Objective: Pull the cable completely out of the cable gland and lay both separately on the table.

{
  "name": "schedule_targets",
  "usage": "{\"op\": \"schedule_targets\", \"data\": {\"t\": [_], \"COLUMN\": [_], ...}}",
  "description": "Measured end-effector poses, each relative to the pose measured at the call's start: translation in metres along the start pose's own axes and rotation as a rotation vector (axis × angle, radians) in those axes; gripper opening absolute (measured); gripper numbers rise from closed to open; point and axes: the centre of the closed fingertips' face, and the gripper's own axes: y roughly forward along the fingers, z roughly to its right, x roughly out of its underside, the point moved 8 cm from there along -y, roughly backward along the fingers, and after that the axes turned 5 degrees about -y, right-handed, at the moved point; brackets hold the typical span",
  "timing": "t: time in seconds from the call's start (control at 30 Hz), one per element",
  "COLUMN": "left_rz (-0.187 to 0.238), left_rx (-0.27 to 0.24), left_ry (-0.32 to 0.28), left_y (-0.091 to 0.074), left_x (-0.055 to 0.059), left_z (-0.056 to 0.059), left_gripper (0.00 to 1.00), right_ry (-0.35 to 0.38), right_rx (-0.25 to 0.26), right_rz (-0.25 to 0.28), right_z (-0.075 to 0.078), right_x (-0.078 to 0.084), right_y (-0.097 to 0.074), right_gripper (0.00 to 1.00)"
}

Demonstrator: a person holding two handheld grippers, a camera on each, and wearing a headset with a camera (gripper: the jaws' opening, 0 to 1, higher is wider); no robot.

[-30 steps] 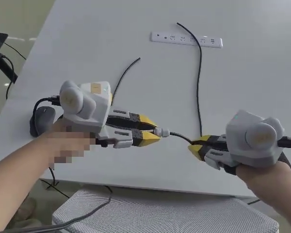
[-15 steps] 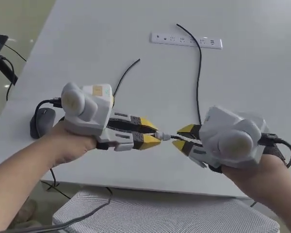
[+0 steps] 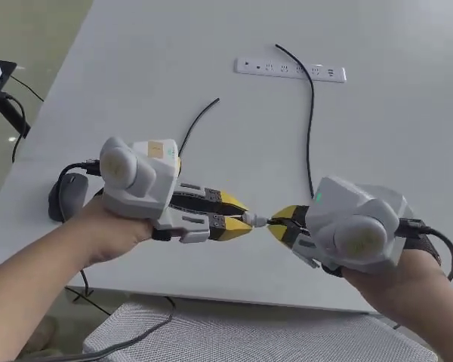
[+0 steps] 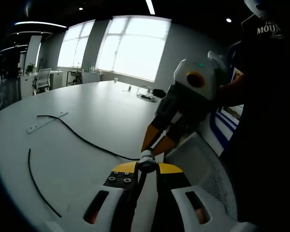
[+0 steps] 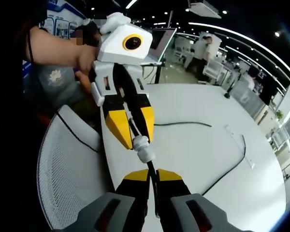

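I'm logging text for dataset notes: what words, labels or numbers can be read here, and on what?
"MOUN", cut off at the edge: white print on the person's dark shirt; smaller line above unreadable.
Sticker on the left tool: too blurred.
Power strip markings: too small.

claws: 2, left claw (image 3: 244,217) and right claw (image 3: 275,223) tip to tip | gland (image 3: 255,220): 1, between the claw tips | black cables: 2, long cable (image 3: 310,124) trailing beyond the right claw, short cable (image 3: 198,119) beyond the left claw | power strip (image 3: 290,69): 1, far beyond both claws | mouse (image 3: 69,194): 1, behind the left claw | chair (image 3: 249,335): 1, under both claws
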Motion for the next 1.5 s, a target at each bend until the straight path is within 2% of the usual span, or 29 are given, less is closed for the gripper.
{"op": "schedule_targets", "data": {"t": [0.63, 0.9, 0.93, 1.03, 1.3, 1.5], "left_rz": [-0.005, -0.008, -0.008, -0.009, -0.012, -0.016], "left_rx": [-0.010, -0.007, -0.008, -0.008, -0.006, -0.002], "left_ry": [0.006, 0.006, 0.006, 0.005, -0.001, -0.003], "left_y": [0.000, 0.001, 0.001, 0.001, 0.002, 0.004], "left_x": [-0.002, -0.001, -0.001, -0.001, -0.001, 0.000], "left_z": [-0.001, -0.001, -0.001, -0.001, 0.001, 0.002], "left_gripper": [0.14, 0.14, 0.14, 0.14, 0.14, 0.14], "right_ry": [0.197, 0.314, 0.356, 0.365, 0.470, 0.504], "right_rx": [0.021, 0.027, 0.018, 0.025, 0.033, 0.046], "right_rz": [-0.046, -0.061, -0.053, -0.068, -0.105, -0.145], "right_z": [0.009, 0.014, 0.013, 0.014, 0.016, 0.016], "right_x": [0.030, 0.047, 0.049, 0.054, 0.070, 0.079], "right_y": [-0.004, -0.005, -0.004, -0.004, -0.001, -0.001], "right_gripper": [0.00, 0.00, 0.00, 0.00, 0.00, 0.00]}}
